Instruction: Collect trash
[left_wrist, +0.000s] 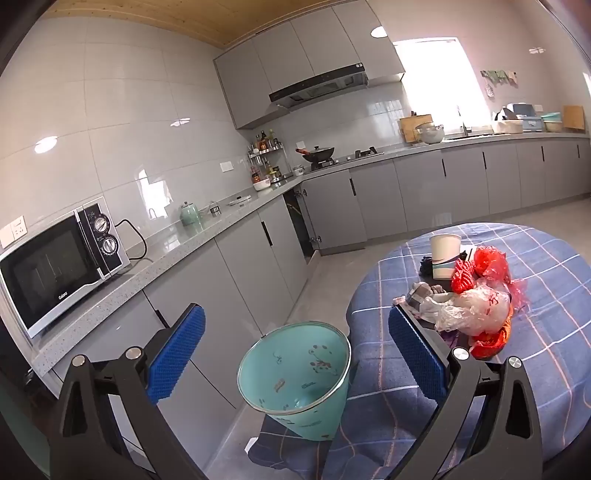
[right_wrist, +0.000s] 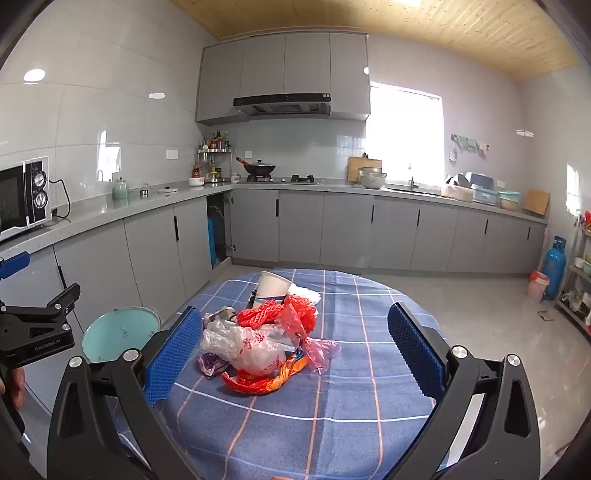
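A heap of trash (right_wrist: 258, 336) lies on the round table with a blue checked cloth (right_wrist: 354, 376): clear and red plastic bags, red foam netting (right_wrist: 256, 312), an orange wrapper (right_wrist: 266, 380) and a tipped white paper cup (right_wrist: 272, 284). The heap also shows in the left wrist view (left_wrist: 469, 306). A teal waste bin (left_wrist: 299, 373) stands on the floor left of the table, open top tilted toward me. My left gripper (left_wrist: 295, 354) is open above the bin, empty. My right gripper (right_wrist: 295, 354) is open, empty, just before the heap.
Grey kitchen cabinets and counter run along the left and back walls, with a microwave (left_wrist: 55, 266) at the left. One lower cabinet door (right_wrist: 218, 229) stands open. A blue gas cylinder (right_wrist: 554, 266) and a small pink bin (right_wrist: 537, 286) stand at the far right.
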